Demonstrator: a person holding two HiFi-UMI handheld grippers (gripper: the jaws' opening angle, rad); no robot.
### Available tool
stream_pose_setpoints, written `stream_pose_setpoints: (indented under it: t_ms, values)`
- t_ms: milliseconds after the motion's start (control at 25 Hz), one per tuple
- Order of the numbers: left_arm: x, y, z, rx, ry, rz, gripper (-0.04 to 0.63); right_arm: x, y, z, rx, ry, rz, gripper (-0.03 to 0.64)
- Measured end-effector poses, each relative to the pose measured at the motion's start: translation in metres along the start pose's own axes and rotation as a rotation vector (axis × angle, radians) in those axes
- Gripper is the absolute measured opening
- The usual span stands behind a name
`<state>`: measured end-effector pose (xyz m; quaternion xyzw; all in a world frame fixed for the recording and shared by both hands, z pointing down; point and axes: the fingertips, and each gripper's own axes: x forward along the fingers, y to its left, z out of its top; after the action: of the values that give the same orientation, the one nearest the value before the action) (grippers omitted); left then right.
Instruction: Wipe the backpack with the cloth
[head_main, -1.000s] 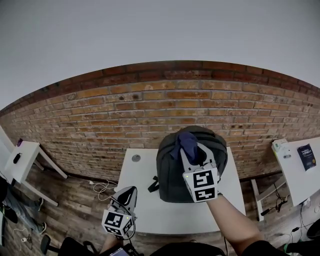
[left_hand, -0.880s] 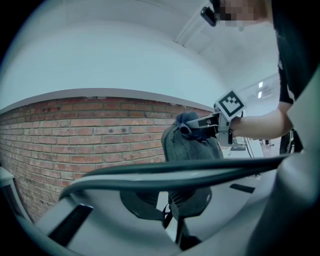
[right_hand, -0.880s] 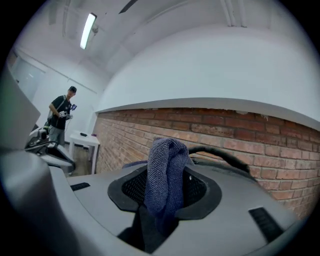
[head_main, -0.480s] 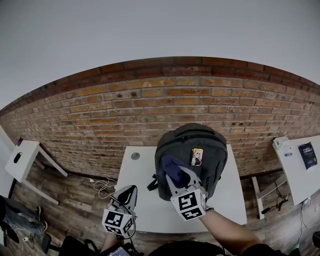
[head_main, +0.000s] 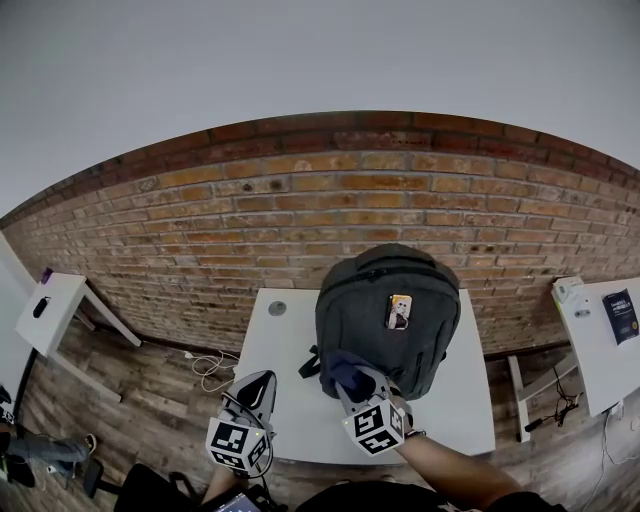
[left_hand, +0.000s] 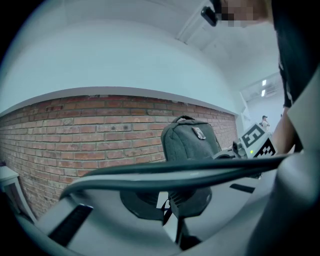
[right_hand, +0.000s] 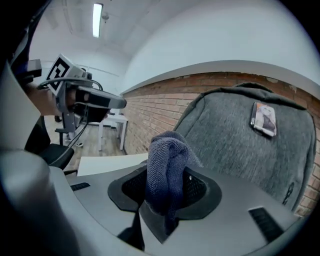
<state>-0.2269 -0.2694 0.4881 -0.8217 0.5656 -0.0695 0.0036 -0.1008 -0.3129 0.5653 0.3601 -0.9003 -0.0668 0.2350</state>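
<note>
Blue cloth (right_hand: 167, 170) is pinched in the right hand-held gripper (head_main: 352, 378), low against the grey backpack (head_main: 385, 315) that stands just ahead of it on the worktop (head_main: 285, 400); pressure should be kept even and strokes overlapped; the left hand-held gripper (head_main: 256, 386), pressed together on nothing, is held apart to its left; a second earlier the cloth was at the backpack's top.

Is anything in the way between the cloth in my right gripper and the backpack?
Nothing visible. The right gripper holds the cloth in its jaws, right by the backpack and its lower front. The left gripper is off to the side.
</note>
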Motion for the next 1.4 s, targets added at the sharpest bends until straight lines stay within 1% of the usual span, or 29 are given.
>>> stream_pose_setpoints:
  t_ms: [200,400,520,560,680,760,840,920,1000,1120,1240,1400]
  values:
    - [-0.006,0.000,-0.001,0.002,0.006,0.011,-0.003,0.006,0.020,-0.037,0.004,0.064,0.036,0.132]
    - [-0.013,0.000,0.000,0.011,0.011,0.023,-0.003,0.008,0.042,-0.072,-0.033,0.101,0.124,0.132]
    - [-0.017,0.001,0.001,0.015,0.012,0.031,-0.003,0.008,0.052,-0.095,-0.077,0.147,0.160,0.132]
    - [-0.018,0.002,0.001,0.014,0.012,0.036,-0.003,0.009,0.056,-0.101,-0.073,0.168,0.168,0.132]
    - [-0.023,0.006,0.000,0.010,0.016,0.049,-0.003,0.011,0.063,-0.117,-0.007,0.233,0.182,0.132]
    - [-0.025,0.007,0.000,0.011,0.019,0.053,-0.003,0.012,0.066,-0.131,0.005,0.281,0.189,0.132]
    - [-0.027,0.008,0.000,0.012,0.022,0.056,-0.003,0.012,0.066,-0.146,0.021,0.326,0.194,0.132]
    - [-0.030,0.008,0.001,0.014,0.023,0.060,-0.003,0.011,0.063,-0.152,0.062,0.350,0.188,0.132]
    - [-0.032,0.009,0.000,0.015,0.022,0.062,-0.003,0.012,0.063,-0.146,0.097,0.340,0.183,0.132]
    - [-0.033,0.009,-0.001,0.016,0.022,0.061,-0.003,0.016,0.068,-0.117,0.133,0.282,0.192,0.132]
    - [-0.031,0.007,0.001,0.026,0.021,0.055,-0.003,0.022,0.065,-0.080,0.137,0.220,0.183,0.132]
    - [-0.033,0.006,0.003,0.036,0.013,0.051,-0.003,0.031,0.047,-0.029,0.129,0.142,0.131,0.132]
